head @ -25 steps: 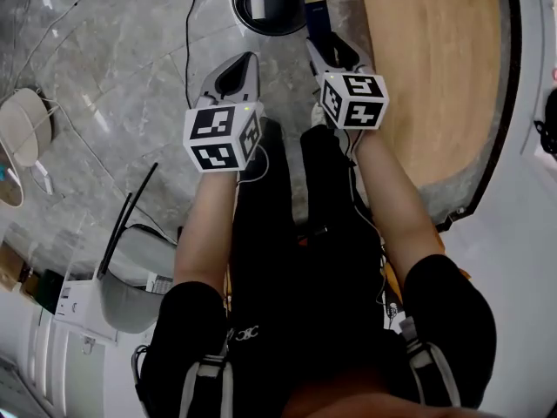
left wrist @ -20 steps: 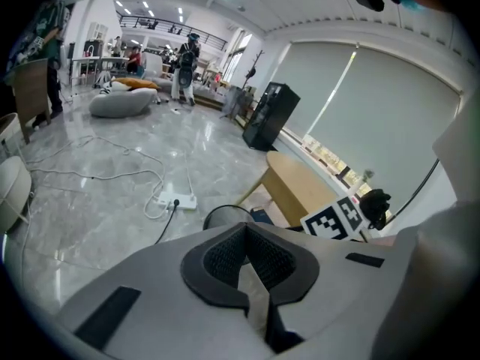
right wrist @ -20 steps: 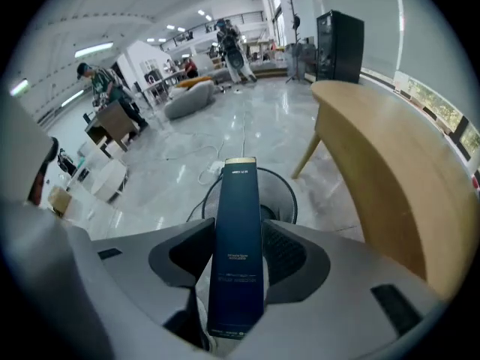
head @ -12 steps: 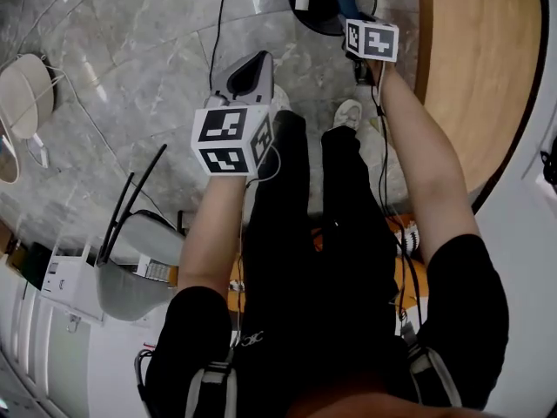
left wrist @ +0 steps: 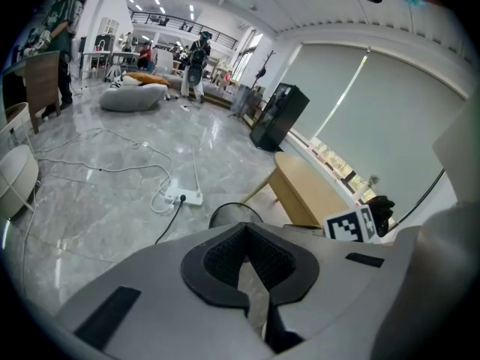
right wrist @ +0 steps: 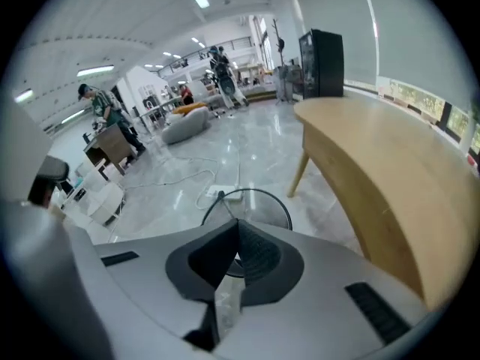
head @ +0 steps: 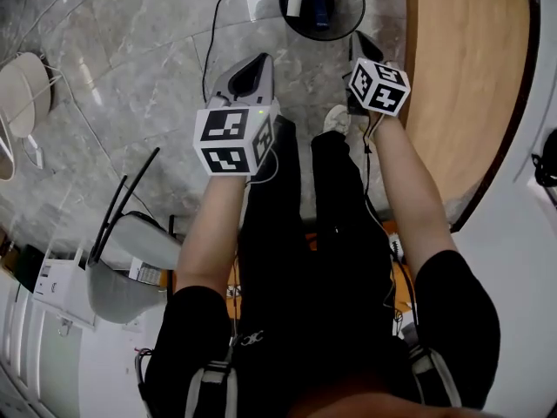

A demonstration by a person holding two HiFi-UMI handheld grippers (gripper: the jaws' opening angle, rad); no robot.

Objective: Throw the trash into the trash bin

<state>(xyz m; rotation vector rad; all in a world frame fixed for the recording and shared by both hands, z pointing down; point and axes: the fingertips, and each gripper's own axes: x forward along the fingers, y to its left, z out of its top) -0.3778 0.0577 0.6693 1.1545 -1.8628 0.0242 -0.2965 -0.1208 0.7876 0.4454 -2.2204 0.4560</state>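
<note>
1. Left claw (left wrist: 246,231): jaws together, nothing between them. It is held above the floor (head: 130,77), short of the bin (head: 348,20).
2. Right claw (right wrist: 236,229): jaws together and empty, just beside the bin's near rim, next to the surface (head: 461,77).
3. Trash: a blue item (head: 320,9) and a white item (head: 294,3) lie inside the bin.
4. Risk: the right claw is close enough to the rim that a careless pull-back could knock the light bin over and spill it.
5. Risk: a cable (head: 209,33) runs across the floor near the bin and the feet, a likely snag when stepping away.
6. Not determined: what the two items are, and how deep the bin is. The surface is cut off, so any trash left on it cannot be ruled out.
</note>
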